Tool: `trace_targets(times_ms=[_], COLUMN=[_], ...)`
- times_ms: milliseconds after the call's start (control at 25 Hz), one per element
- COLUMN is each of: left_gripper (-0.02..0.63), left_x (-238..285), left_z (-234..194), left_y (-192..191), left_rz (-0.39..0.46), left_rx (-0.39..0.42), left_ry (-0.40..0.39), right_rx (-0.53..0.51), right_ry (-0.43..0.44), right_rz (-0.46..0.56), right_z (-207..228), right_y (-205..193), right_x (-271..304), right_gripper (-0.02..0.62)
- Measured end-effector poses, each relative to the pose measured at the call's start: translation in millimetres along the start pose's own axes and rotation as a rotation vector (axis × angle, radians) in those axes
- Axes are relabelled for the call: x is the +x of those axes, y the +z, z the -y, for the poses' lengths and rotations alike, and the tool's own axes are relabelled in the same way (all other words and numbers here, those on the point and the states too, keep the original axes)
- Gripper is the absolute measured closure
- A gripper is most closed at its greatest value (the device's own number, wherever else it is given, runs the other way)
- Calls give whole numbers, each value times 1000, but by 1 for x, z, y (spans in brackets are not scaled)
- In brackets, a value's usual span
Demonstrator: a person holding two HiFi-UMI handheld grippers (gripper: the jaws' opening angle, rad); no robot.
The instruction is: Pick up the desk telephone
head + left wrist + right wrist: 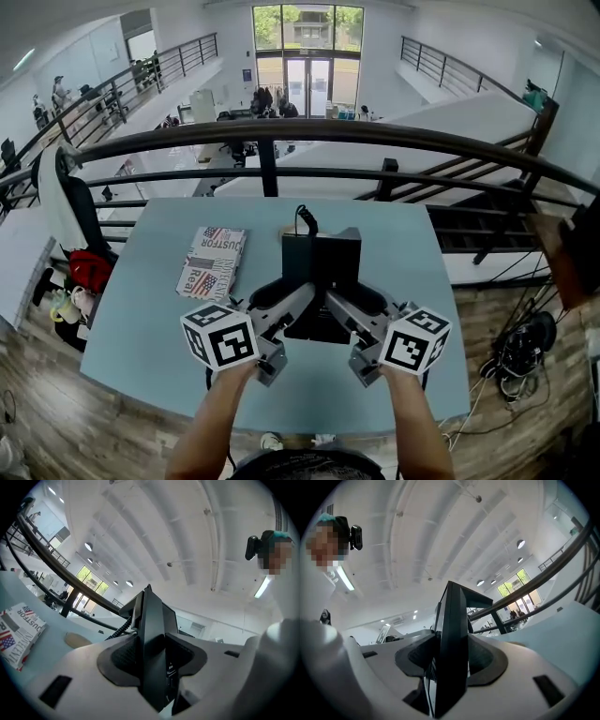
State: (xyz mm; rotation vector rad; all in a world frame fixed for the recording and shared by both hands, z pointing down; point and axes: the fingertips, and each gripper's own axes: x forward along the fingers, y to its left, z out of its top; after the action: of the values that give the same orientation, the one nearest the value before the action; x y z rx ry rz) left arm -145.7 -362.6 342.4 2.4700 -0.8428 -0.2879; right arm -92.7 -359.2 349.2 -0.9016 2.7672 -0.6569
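Observation:
The black desk telephone [322, 267] is held above the light-blue table [141, 319] between both grippers. My left gripper [281, 298] is shut on its left edge and my right gripper [361, 302] on its right edge. In the left gripper view the telephone [152, 634] stands edge-on, and the dark pads [123, 656] press it from both sides. The right gripper view shows the telephone [453, 634] clamped the same way between the pads [485, 660]. A coiled cord [306, 220] rises from the telephone's far end.
A printed booklet with a flag pattern [212, 262] lies on the table left of the telephone. A dark metal railing [272, 141] runs just beyond the table's far edge, with an open hall below. A chair with a white cloth [66, 202] stands at the left.

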Motion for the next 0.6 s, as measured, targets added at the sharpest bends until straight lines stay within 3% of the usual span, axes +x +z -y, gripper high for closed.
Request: trace_targets(times_ms=[280, 600], left_gripper=[425, 425], left_x=[-11, -14], left_z=[22, 29], left_y=[32, 40], left_rz=[78, 91], left_rx=[56, 93], left_ry=[-36, -36], right_rx=[-96, -120], right_ry=[37, 54], right_rz=[56, 84], right_z=[-29, -36], right_y=[32, 39], right_x=[2, 2], right_gripper=[394, 394])
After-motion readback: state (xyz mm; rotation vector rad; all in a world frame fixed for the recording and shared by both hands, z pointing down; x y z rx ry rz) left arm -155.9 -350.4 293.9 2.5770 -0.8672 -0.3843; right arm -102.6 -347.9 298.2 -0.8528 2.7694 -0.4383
